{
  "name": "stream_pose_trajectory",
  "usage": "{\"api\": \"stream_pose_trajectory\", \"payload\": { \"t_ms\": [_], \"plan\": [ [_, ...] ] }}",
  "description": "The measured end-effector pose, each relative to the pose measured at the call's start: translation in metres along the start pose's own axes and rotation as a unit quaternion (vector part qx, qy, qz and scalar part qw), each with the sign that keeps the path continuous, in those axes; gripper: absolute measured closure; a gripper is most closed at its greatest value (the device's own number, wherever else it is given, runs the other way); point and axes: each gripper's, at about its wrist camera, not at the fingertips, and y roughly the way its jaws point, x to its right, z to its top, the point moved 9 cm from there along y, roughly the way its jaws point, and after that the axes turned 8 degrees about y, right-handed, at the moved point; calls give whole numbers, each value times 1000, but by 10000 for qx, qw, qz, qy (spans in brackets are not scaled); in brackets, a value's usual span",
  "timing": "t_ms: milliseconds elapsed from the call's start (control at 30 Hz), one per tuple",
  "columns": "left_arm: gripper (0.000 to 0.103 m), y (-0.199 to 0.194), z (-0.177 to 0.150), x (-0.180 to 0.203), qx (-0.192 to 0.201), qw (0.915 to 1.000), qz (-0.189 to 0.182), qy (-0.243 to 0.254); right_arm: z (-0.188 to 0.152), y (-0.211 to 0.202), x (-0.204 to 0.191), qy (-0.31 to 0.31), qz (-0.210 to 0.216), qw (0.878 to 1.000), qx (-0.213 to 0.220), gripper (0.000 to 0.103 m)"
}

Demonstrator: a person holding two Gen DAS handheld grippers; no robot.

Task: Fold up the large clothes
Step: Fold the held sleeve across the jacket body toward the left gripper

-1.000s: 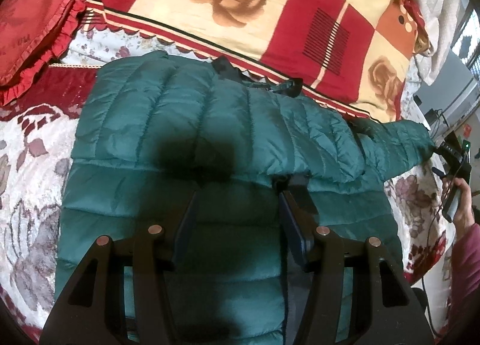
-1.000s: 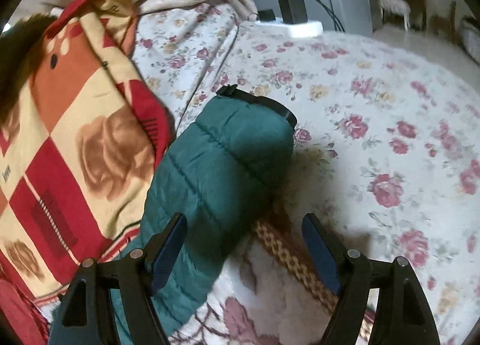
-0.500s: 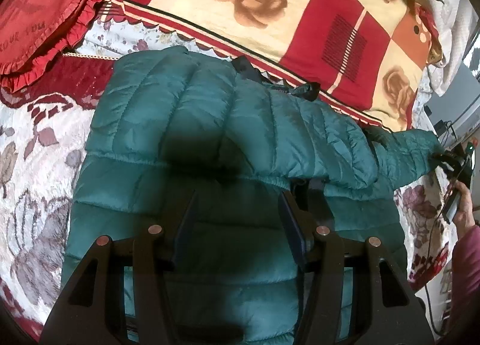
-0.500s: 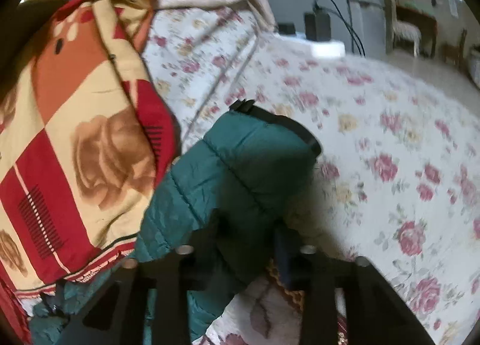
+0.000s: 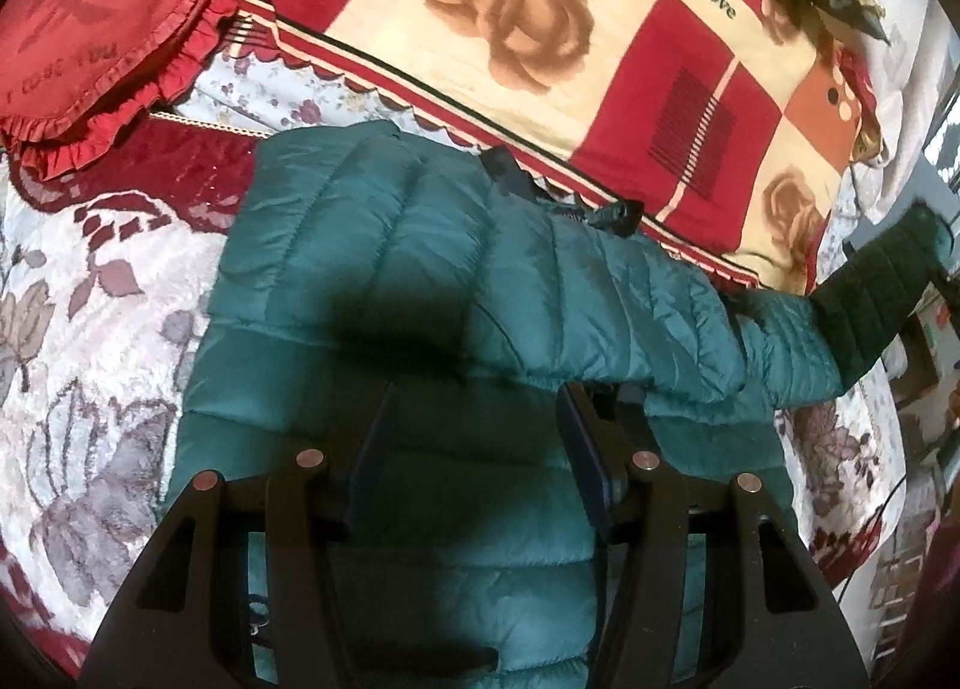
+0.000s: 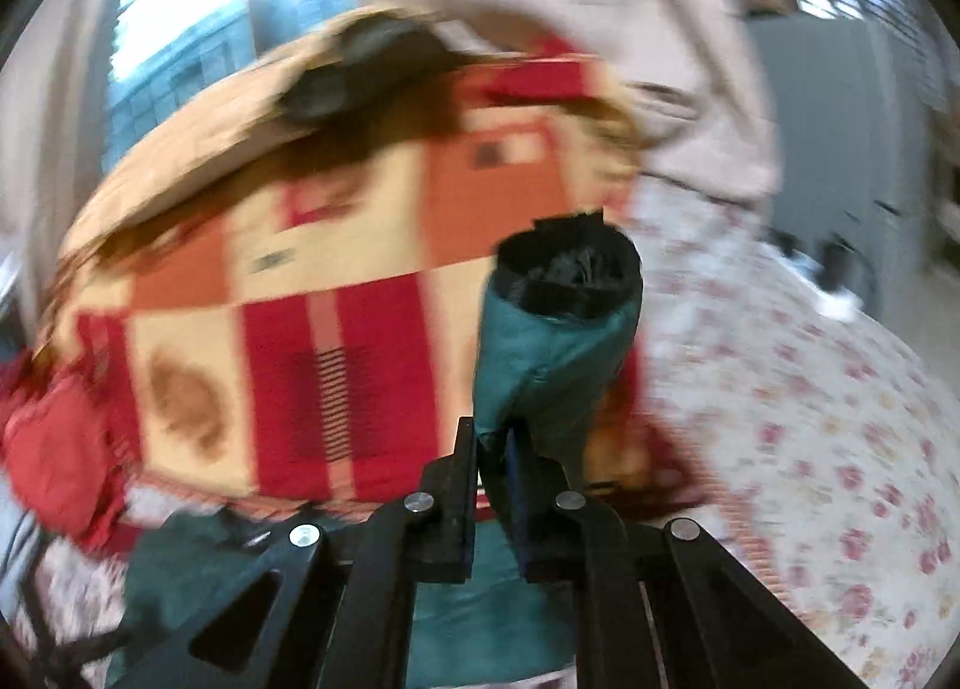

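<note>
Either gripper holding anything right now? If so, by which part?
The right gripper is shut on the green jacket's sleeve, pinched just below the cuff. The left gripper is open above the jacket body, holding nothing.

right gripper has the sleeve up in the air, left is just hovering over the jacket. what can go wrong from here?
1. The right gripper pinches only a thin fold of the sleeve below the cuff; the slick quilted fabric may slip out mid-swing.
2. The left gripper is open above the jacket, pinning nothing, so pulling the sleeve could drag the body and undo the other folded sleeve.
3. The right view is motion-blurred, so placement may be sloppy.
</note>
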Motion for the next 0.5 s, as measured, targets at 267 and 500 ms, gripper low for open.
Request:
{"api": "stream_pose_trajectory", "payload": {
  "t_ms": [267,500],
  "plan": [
    [48,-16,-1,-12,97,9999,68,12,-94,39,-140,-891,765,9897,-818,95],
    [48,-21,-1,-18,127,9998,71,-100,-201,82,-183,-818,1072,9748,-1777,95]
  ]
}}
